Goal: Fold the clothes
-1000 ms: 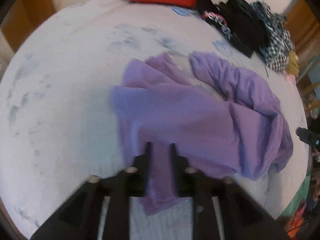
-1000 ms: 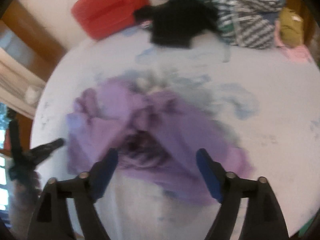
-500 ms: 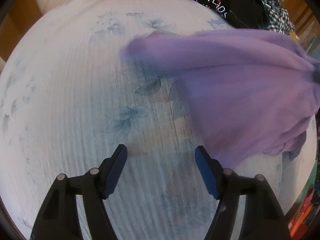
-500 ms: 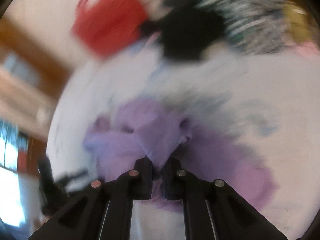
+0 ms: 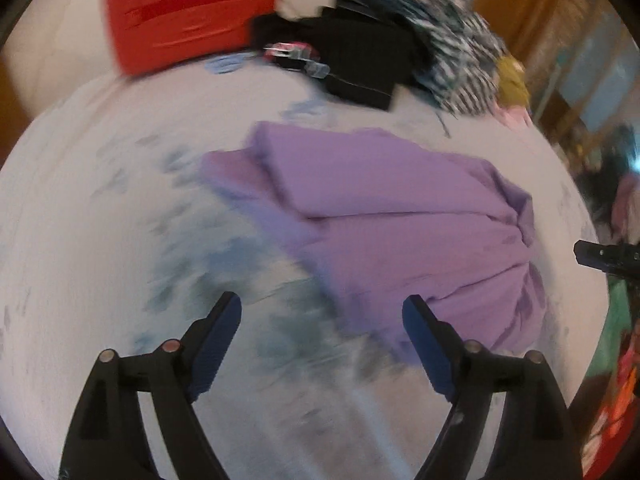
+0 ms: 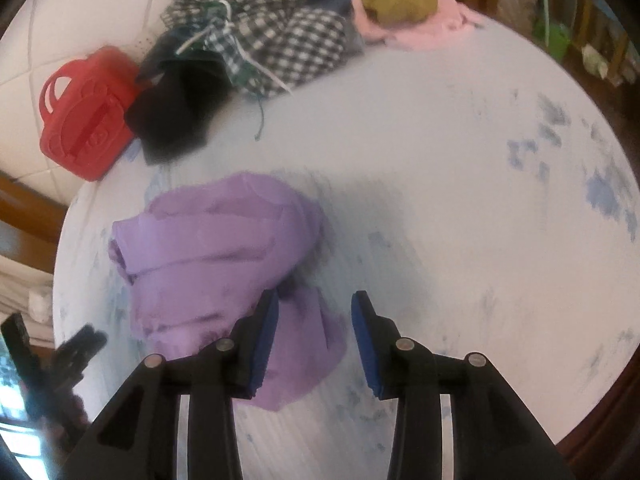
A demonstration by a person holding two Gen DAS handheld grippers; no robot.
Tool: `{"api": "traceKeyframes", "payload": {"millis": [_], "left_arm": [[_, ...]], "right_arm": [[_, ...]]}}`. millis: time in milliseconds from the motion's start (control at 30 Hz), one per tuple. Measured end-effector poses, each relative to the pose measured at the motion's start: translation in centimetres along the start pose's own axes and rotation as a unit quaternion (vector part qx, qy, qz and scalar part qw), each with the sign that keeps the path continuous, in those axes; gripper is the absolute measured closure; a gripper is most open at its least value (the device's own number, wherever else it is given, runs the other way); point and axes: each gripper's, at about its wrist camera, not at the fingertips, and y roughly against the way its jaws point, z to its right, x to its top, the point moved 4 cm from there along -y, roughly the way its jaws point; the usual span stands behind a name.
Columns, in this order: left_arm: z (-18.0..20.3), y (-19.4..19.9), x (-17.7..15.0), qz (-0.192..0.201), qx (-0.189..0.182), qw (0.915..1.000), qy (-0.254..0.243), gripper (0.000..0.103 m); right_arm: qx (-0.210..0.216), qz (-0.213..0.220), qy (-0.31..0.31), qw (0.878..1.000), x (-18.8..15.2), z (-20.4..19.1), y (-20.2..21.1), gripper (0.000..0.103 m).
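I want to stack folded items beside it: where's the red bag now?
The red bag sits at the bed's far left edge in the right wrist view, touching the black garment, beyond the purple garment.

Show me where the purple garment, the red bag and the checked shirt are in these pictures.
purple garment (image 5: pixel 400 216), left wrist view, on its flat middle fold.
red bag (image 6: pixel 86 120), right wrist view, on the front face below the handle.
checked shirt (image 6: pixel 304 36), right wrist view, on the crumpled middle of the cloth.
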Motion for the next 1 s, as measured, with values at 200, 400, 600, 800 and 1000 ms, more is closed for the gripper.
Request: {"api": "traceKeyframes", "payload": {"millis": [200, 400, 600, 800, 1000], "left_arm": [[2.6, -2.6, 1.0, -0.024, 0.018, 0.9994, -0.014, 0.093], [1.2, 1.5, 3.6, 0.028, 0.053, 0.9981, 0.016, 0.096], [-6.3, 12.9, 5.6, 0.135, 0.118, 0.9802, 0.085, 0.096], [-16.3, 22.5, 2.2, 0.193, 0.212, 0.9448, 0.159, 0.096], [-25.0, 27.2, -5.3, 0.165, 0.234, 0.9306, 0.229, 0.096]], "right_arm": [[0.015, -0.025, 0.018, 0.999, -2.6, 0.7, -1.0, 0.065], [0.021, -0.045, 0.082, 0.995, -4.7, -0.6, -2.8, 0.008], [0.041, -0.051, 0.13, 0.989, -4.8, -4.0, -5.8, 0.008], [-0.022, -0.038, 0.195, 0.98, -4.4, -7.0, -6.9, 0.098], [0.023, 0.024, 0.163, 0.986, -2.1, -6.3, 1.6, 0.098]]}}
